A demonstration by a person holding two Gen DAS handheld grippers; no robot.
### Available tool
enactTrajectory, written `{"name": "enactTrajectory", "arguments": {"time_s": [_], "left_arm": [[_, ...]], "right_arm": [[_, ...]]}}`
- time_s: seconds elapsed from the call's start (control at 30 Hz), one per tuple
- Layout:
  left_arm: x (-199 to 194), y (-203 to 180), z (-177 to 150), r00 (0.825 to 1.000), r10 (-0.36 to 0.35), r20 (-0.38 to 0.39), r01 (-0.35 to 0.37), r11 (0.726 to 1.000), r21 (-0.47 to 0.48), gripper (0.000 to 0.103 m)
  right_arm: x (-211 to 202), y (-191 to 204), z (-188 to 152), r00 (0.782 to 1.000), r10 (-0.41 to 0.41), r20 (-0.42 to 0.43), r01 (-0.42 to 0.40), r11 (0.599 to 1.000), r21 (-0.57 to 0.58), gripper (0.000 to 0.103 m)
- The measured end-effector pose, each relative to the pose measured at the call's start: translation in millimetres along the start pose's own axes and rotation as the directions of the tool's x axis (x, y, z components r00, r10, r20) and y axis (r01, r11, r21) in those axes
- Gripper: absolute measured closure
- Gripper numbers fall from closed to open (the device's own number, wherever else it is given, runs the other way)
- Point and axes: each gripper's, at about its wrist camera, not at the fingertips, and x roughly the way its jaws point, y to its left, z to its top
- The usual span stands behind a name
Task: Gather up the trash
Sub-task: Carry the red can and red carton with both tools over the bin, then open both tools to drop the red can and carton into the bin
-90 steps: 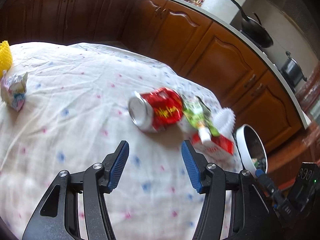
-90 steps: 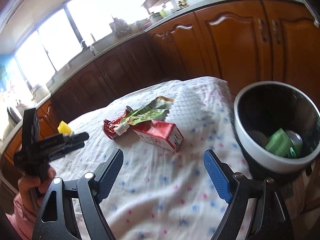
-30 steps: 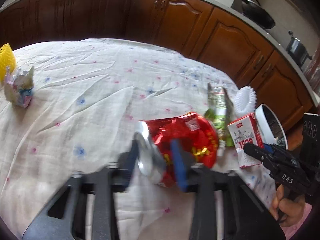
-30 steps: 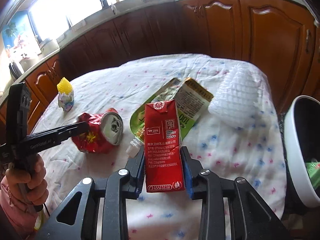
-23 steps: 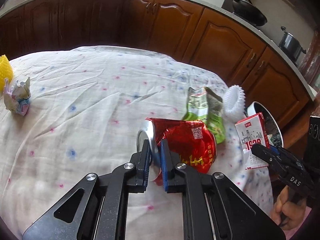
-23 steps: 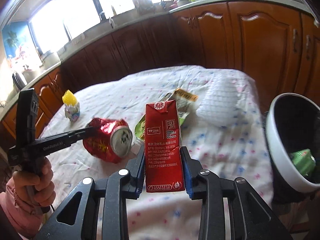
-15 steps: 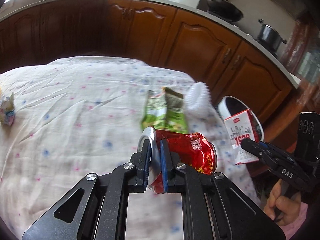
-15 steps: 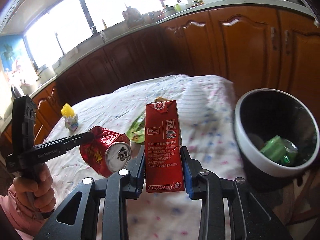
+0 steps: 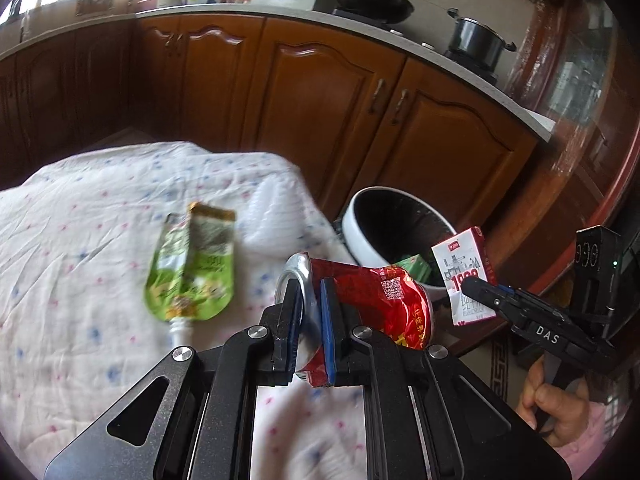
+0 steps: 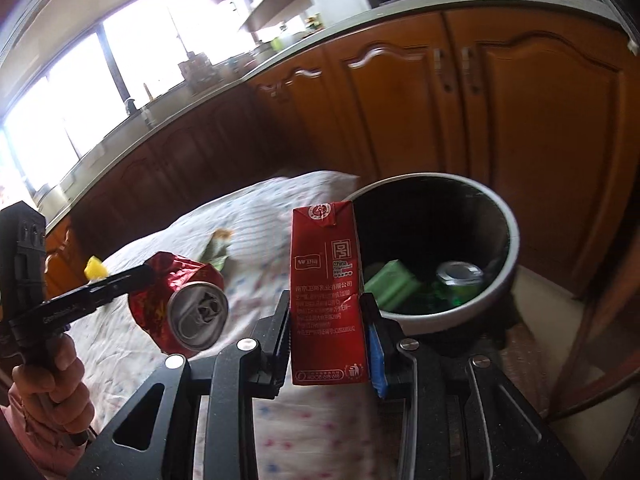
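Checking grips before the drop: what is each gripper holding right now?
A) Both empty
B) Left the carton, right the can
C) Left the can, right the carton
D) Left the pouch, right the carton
C: the left gripper is clamped on the crushed red can, the right gripper on the red carton, and the green pouch lies on the table.

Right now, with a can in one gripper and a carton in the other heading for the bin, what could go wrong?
1. The left gripper pinches the crushed red can only by its rim end, so it may well twist or slip out before it gets over the bin.
2. The right gripper holds the red milk carton just short of the bin's near rim; released here, it could hit the rim or fall outside.
3. Both loads converge on one opening and might collide.
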Motion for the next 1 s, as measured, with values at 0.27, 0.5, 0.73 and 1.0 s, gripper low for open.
{"name": "enactTrajectory", "arguments": {"time_s": [0.27, 0.5, 0.73, 1.0], "left_arm": [[32.6, -39.1, 30.6, 1.000, -0.016, 0.007, 0.015, 0.998, 0.053, 0.094], [66.5, -62.5, 50.2, 1.000, -0.008, -0.011, 0.009, 0.996, 0.091, 0.094], [97.6, -80.6, 62.4, 0.999, 0.016, -0.035, -0.011, 0.989, 0.145, 0.094], [122.0, -89.5, 63.9, 0.997, 0.028, -0.068, -0.016, 0.986, 0.167, 0.094]], "right_arm": [[-1.4, -37.3, 15.6, 0.999, -0.052, 0.017, 0.051, 0.998, 0.042, 0.070], [7.1, -56.4, 24.3, 0.997, -0.080, 0.006, 0.080, 0.995, 0.059, 0.071], [26.2, -69.8, 38.1, 0.996, -0.082, -0.018, 0.083, 0.994, 0.074, 0.071], [43.6, -81.2, 38.8, 0.994, -0.088, -0.058, 0.092, 0.993, 0.072, 0.070]]}}
